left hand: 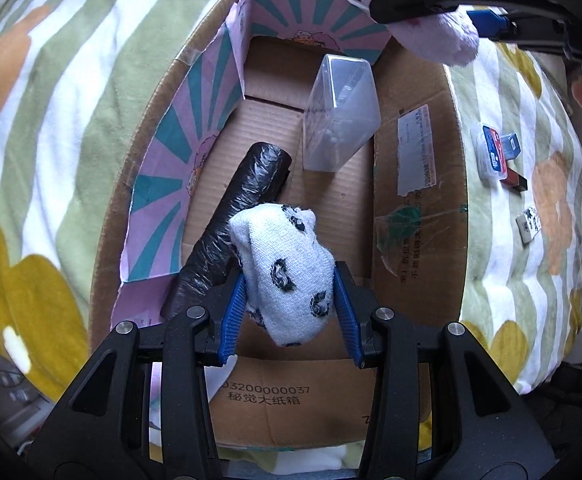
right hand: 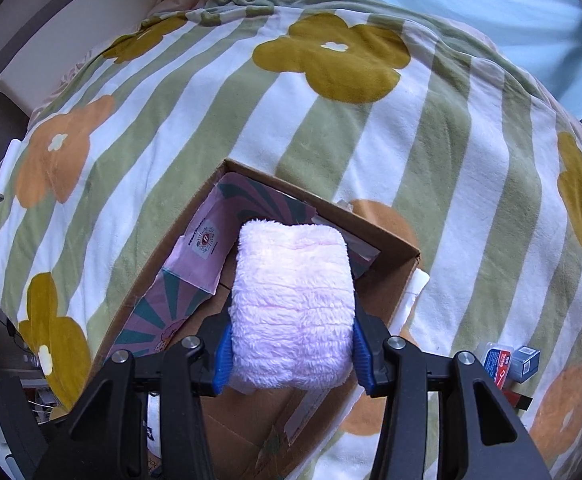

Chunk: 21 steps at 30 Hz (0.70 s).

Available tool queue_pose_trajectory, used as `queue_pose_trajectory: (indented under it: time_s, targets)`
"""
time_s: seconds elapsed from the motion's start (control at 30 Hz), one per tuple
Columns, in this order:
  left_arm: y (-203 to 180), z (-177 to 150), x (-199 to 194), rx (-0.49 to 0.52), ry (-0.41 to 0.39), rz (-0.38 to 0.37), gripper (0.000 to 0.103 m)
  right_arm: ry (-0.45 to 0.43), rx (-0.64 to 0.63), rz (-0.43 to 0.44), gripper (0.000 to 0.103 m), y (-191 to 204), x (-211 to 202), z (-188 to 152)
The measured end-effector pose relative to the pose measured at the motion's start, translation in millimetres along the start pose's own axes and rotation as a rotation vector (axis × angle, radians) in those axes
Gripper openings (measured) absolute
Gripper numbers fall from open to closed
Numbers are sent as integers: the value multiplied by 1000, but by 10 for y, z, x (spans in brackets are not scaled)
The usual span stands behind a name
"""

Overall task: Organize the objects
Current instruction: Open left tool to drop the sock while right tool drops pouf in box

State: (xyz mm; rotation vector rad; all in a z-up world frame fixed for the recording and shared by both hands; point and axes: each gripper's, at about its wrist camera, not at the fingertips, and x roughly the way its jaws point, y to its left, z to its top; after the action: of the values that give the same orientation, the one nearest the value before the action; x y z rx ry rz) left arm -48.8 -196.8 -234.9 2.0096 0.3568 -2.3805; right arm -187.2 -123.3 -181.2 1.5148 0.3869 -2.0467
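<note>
Jaws grip sock (left hand: 287, 268); pink plush (right hand: 291, 304).

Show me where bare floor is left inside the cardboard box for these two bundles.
Bare floor in the brown cardboard box lies right of the black plastic-wrapped roll, below the clear plastic case. The left side along the pink-and-teal liner is crowded by the roll; the far end holds the case.

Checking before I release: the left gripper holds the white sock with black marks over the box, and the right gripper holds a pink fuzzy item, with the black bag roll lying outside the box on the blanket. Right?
One thing is off: the black bag roll lies inside the cardboard box, beside the clear plastic case, as the left wrist view shows. The left gripper does hold the sock, and the right gripper the pink fuzzy item.
</note>
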Motion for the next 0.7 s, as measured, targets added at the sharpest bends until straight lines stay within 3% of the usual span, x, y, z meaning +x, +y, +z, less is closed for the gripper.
queue_pose_trajectory:
  time_s: [0.2,0.23,0.3,0.33,0.4,0.43,0.47,0.7]
  targets:
    - [11,32,10,18,-2,8,38,-12,-13,36,48,70,22,143]
    - [-1,35,16,20,-1,8,38,-16,-16,53,53,83,19,155]
    - [-14,43,13,22,-4,5,39,-38,-19,69,92,100,-5,174]
    - [-19,46,20,20,-1,5,41,-57,-20,79,97,102,-30,177]
    - [-36,55,26,15,13,-12,58,-85,-22,80,97,100,-77,167]
    - [-43,58,16,12,11,-17,92,-86,-21,79,97,90,-83,159]
    - [-61,52,3,9,-4,-20,102,-86,-18,83,97,77,-88,144]
    - [-156,55,-6,12,-6,-25,103,-73,0,70,97,-7,-117,8]
